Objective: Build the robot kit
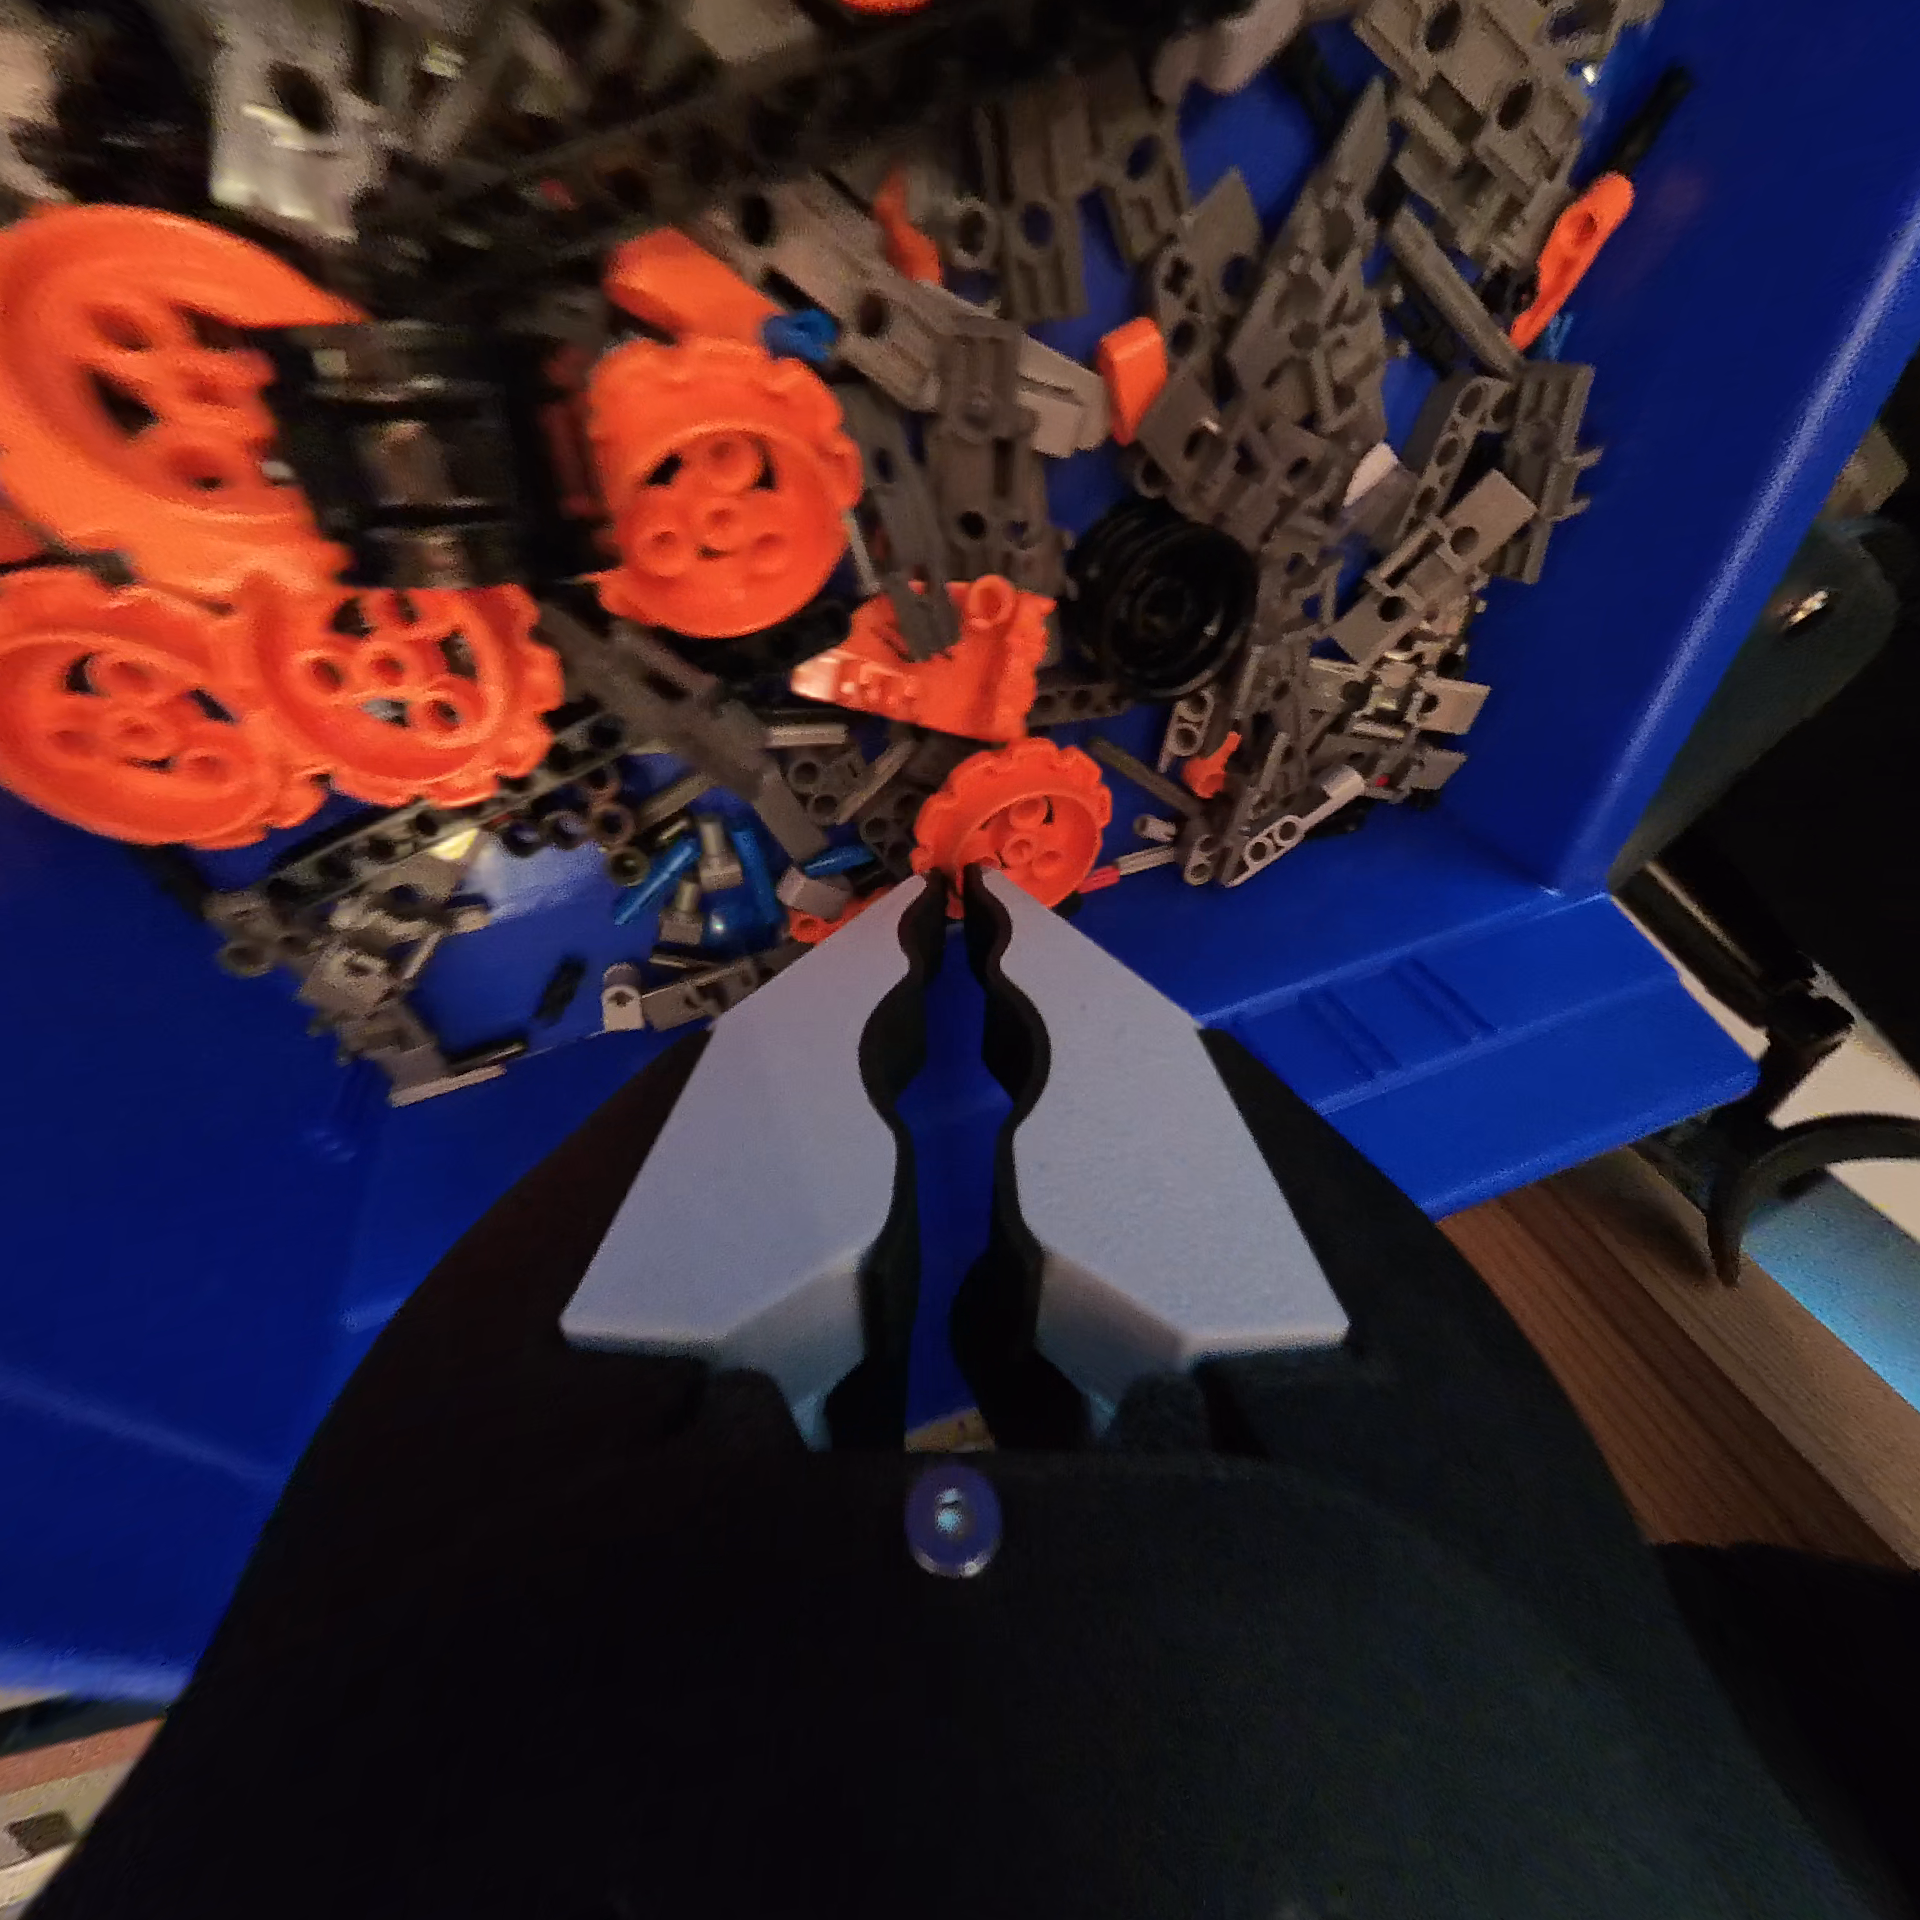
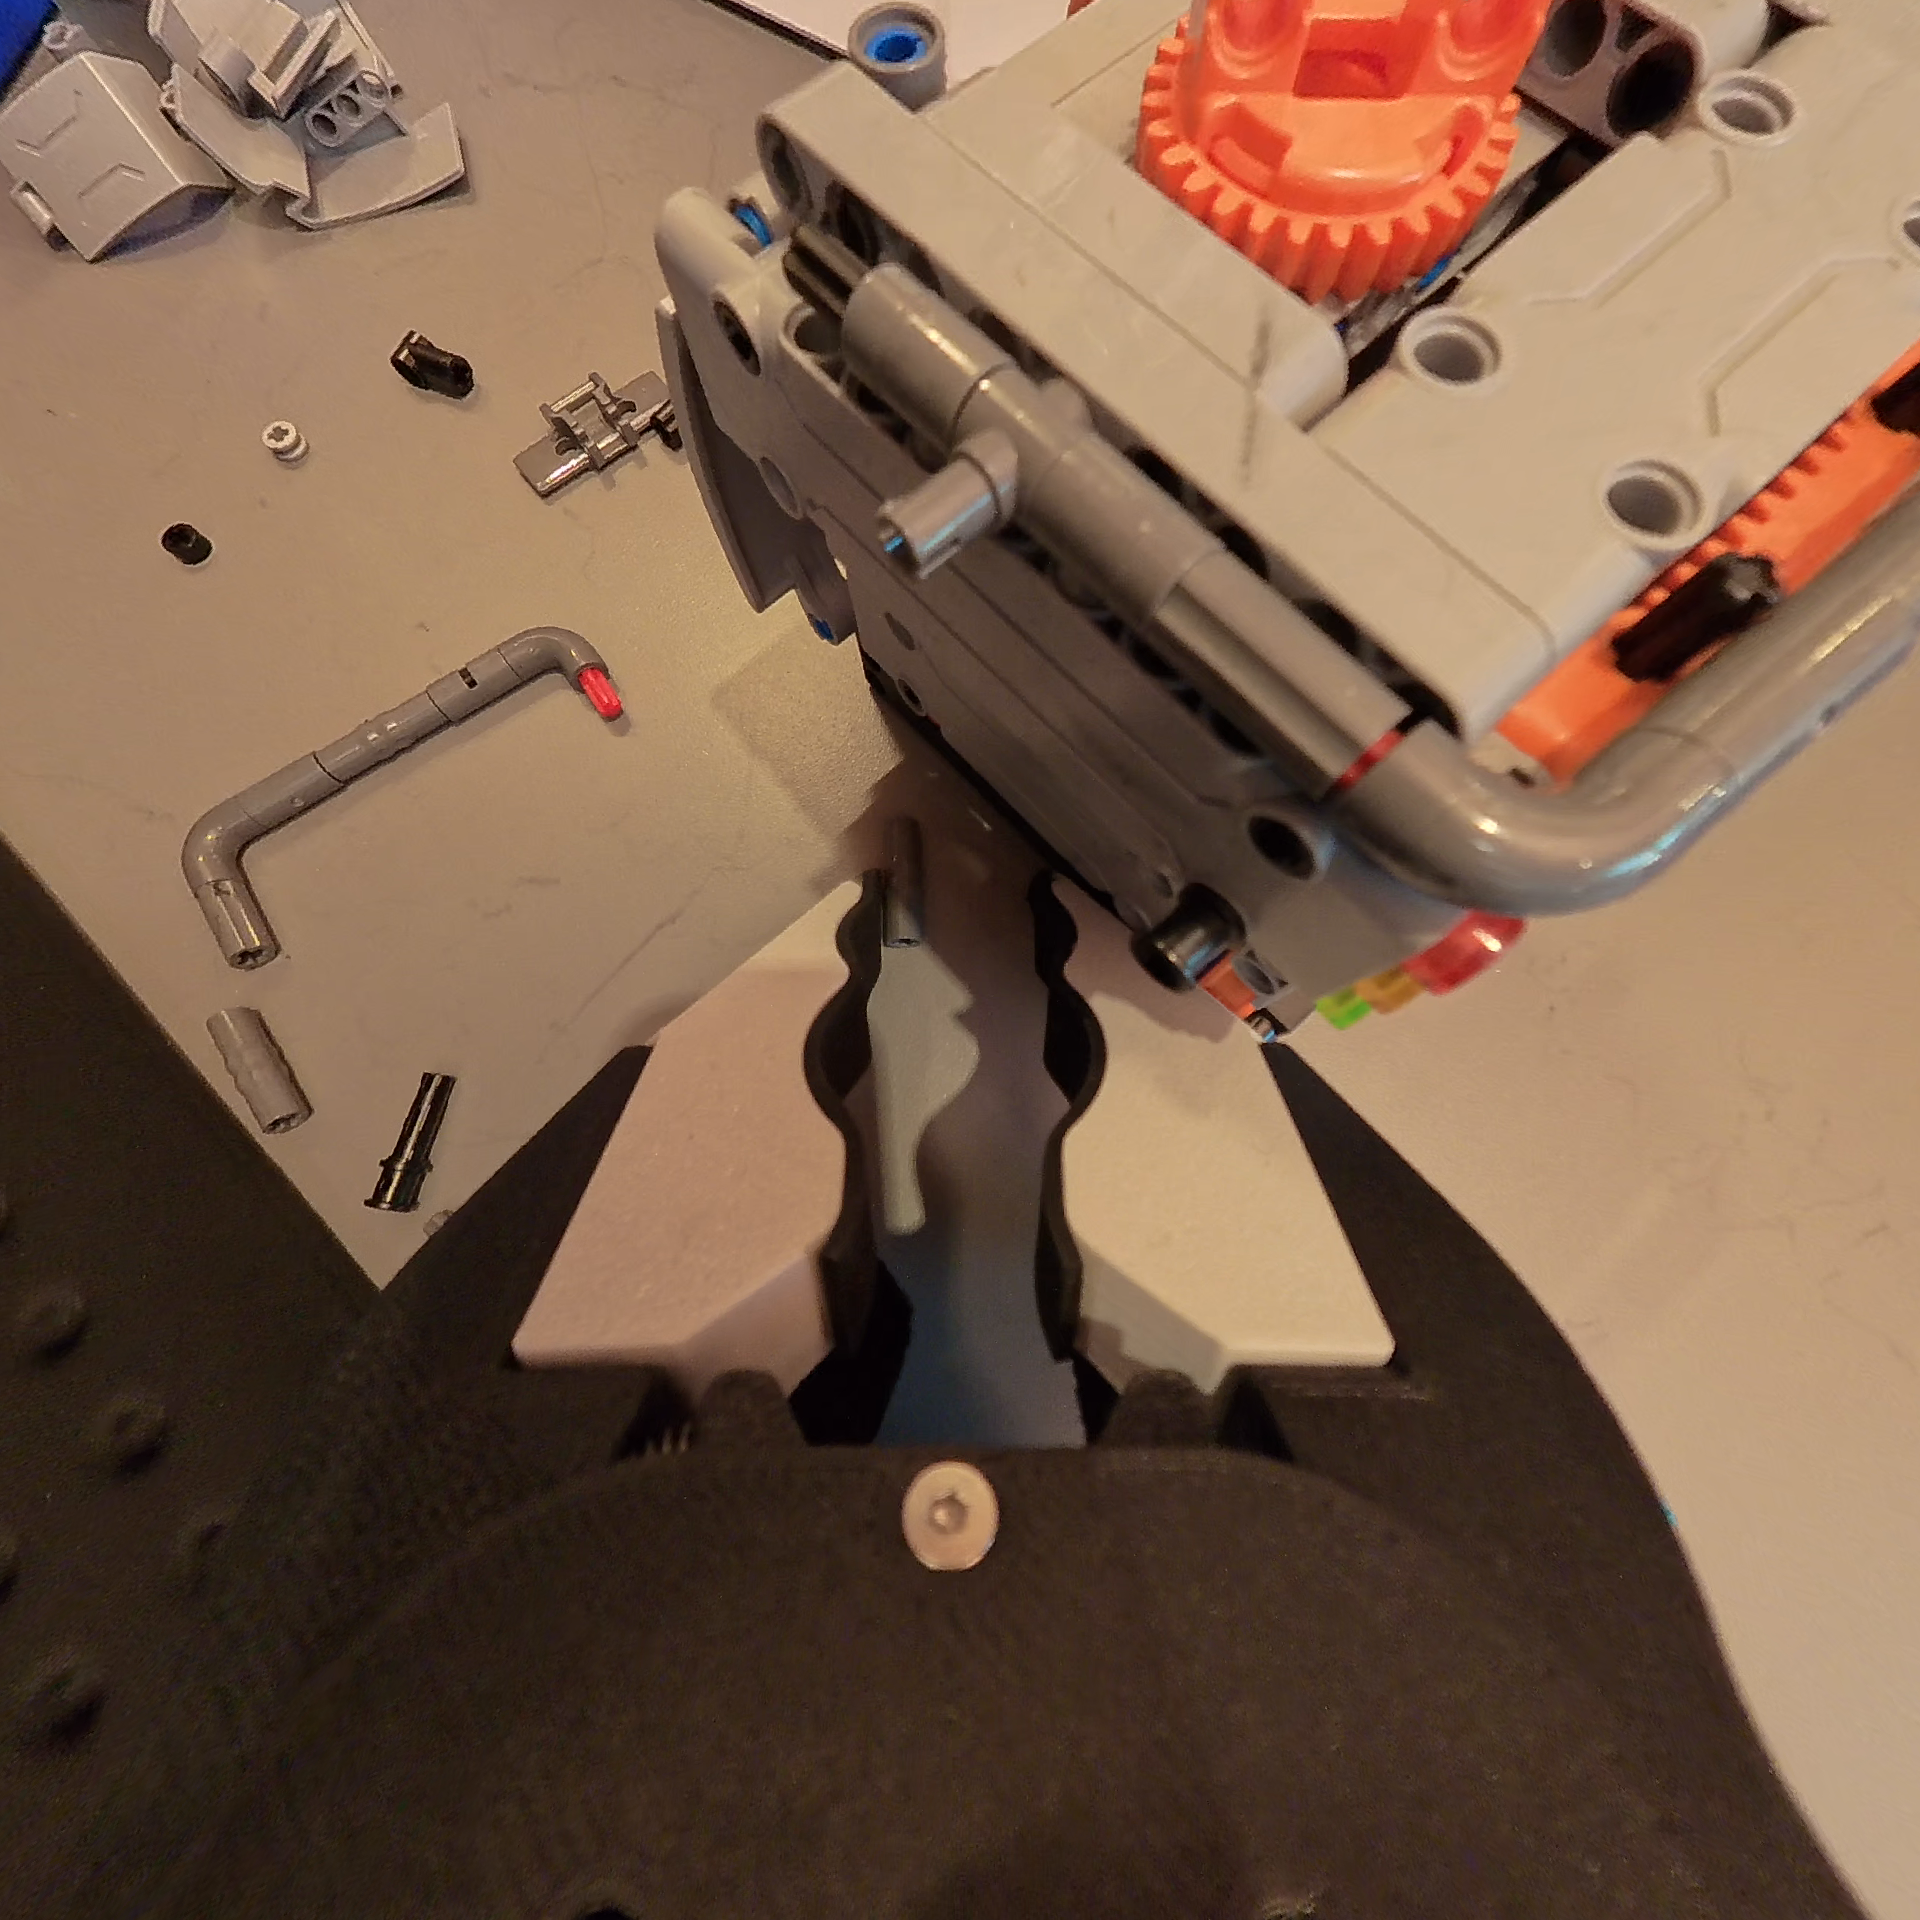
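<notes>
Wheel (image 1: 1013, 821), small and orange, sits pinched at its rim by the nearly closed left gripper (image 1: 956, 883) inside a blue bin (image 1: 1455, 997) of loose parts. Right gripper (image 2: 961, 904) — jaws parted — hovers beside a grey brick assembly (image 2: 1195, 468) on the table (image 2: 1558, 1195).

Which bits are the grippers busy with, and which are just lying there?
At the grippers:
- left gripper, pinching the small wheel
- right gripper, open, by a dark pin and the grey model

Lying about:
- big wheels
- grey pieces in the blue bin
- bent tube
- black pin
</notes>
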Demonstrator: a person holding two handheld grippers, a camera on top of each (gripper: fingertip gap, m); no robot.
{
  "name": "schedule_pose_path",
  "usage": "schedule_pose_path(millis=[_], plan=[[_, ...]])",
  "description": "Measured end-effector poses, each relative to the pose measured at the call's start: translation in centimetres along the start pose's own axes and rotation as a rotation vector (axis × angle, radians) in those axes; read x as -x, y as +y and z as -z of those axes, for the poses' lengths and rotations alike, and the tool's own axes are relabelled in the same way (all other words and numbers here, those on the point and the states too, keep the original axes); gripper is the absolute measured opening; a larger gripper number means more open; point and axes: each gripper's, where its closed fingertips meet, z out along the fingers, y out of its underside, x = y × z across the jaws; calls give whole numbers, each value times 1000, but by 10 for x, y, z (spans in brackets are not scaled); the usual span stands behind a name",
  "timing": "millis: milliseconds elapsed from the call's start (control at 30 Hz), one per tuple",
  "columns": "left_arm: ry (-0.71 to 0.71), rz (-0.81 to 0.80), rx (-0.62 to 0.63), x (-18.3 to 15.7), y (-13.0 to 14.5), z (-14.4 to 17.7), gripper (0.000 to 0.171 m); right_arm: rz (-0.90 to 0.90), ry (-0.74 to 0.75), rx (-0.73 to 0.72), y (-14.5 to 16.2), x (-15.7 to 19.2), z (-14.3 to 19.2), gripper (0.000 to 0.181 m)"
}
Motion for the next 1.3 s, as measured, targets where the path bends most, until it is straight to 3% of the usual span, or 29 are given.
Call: schedule_pose_path(millis=[267, 400, 600, 733, 867, 1000, 1067, 1300], plan=[[-151, 73, -132, 46, -15, 27, 1, 1, 1, 0, 0, 0, 0, 27], [-88, 66, -152, 34, -14, 31, 11, 1, 2, 0, 0, 0, 0, 27], [133, -97, -39, -33, -3, 20, 21, -3, 0, 0, 0, -1, 0, 26], [161, -147, 84, -54, 3, -6, 39, -3, -1, 0, 0, -1, 0, 26], [141, -153, 198, -58, 12, -27, 41, 1, 1, 0, 0, 0, 0, 27], [114, -167, 248, -60, 14, -37, 34, 4, 2, 0, 0, 0, 0, 27], [132, -189, 241, -65, 13, -38, 16, 4, 2, 0, 0, 0, 0, 27], [99, -201, 173, -57, 6, -34, 7, 3, 2, 0, 0, 0, 0, 28]])
